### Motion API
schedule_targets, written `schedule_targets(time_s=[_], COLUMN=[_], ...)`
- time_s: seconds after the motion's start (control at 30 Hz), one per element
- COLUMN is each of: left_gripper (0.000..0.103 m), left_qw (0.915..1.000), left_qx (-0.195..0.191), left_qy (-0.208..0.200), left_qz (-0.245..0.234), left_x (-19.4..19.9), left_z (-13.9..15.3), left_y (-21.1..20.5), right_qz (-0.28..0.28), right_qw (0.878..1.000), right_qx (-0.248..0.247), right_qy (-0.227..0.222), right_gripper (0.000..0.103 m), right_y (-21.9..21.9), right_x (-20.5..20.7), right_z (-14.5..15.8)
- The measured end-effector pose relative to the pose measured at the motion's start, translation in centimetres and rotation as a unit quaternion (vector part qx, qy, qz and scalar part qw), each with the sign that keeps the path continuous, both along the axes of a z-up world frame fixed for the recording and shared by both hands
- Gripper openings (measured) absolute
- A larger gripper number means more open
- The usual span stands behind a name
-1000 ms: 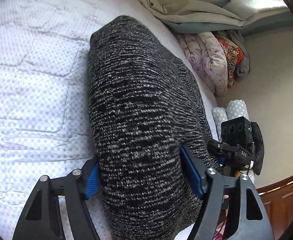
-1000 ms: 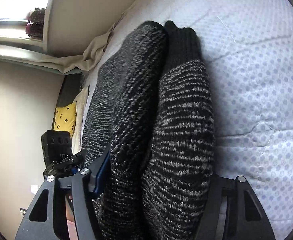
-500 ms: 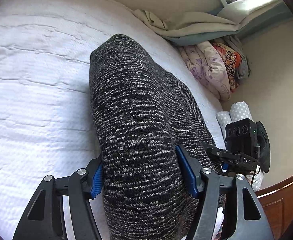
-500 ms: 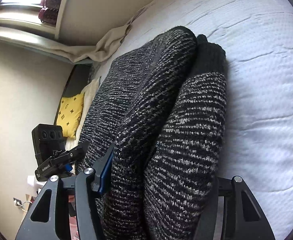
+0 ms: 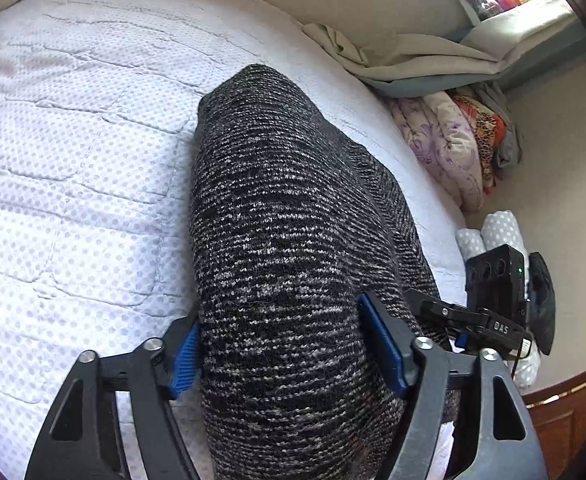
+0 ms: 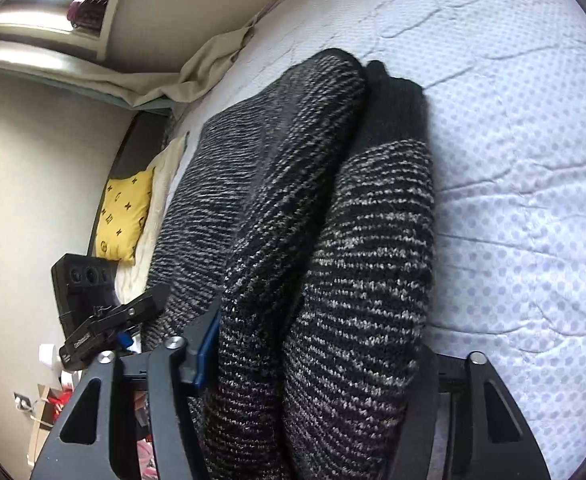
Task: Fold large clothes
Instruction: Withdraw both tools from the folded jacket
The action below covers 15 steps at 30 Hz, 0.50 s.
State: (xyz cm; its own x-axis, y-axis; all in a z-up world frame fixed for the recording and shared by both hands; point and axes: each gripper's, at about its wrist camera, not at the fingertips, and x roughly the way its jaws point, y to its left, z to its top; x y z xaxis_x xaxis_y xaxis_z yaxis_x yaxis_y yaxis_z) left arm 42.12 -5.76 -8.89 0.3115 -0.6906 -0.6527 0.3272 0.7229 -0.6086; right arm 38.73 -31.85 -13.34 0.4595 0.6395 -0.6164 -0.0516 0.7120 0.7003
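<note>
sweater (image 5: 293, 240) fills the left wrist view, a thick black-and-white knit bundle lying between the left gripper (image 5: 289, 348) fingers, both blue pads (image 5: 381, 344) against its sides; the jaws are opening, the knit between them, stretching ahead over the dotted white bedspread (image 5: 73, 160). right wrist view: the same sweater (image 6: 325, 260), doubled into two rolls, sits between the right gripper (image 6: 313, 364) fingers, blue pad (image 6: 207, 344) touching its left side; jaws opening.
</note>
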Motion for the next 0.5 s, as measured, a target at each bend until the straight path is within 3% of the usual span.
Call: schedule_targets(time_s=[0.13, 0.3, 0.4, 0.5], left_gripper=[0.087, 0.088, 0.090, 0.095], left_qw=[0.9994, 0.9920, 0.9775, 0.9616], left_qx=[0.023, 0.098, 0.155, 0.185], left_qy=[-0.008, -0.065, -0.128, -0.184], left_qz=[0.026, 0.047, 0.064, 0.085], left_x=[-0.2, -2.6, -5.7, -9.4], left_z=[0.6, 2.7, 4.5, 6.0], left_y=[-0.5, 0.5, 1.7, 2.7], right_qz=[-0.025, -0.056, -0.082, -0.100], right_qw=[1.000, 0.995, 0.980, 0.957], right_qx=[-0.009, -0.084, -0.171, -0.236], right_qy=[0.004, -0.022, -0.068, -0.134], right_gripper=[0.073, 0.075, 0.080, 0.088], right_y=[-1.4, -2.7, -2.5, -1.0], right_x=[-1.0, -3.2, -5.5, -9.2], right_z=[0.0, 3.0, 6.4, 10.2])
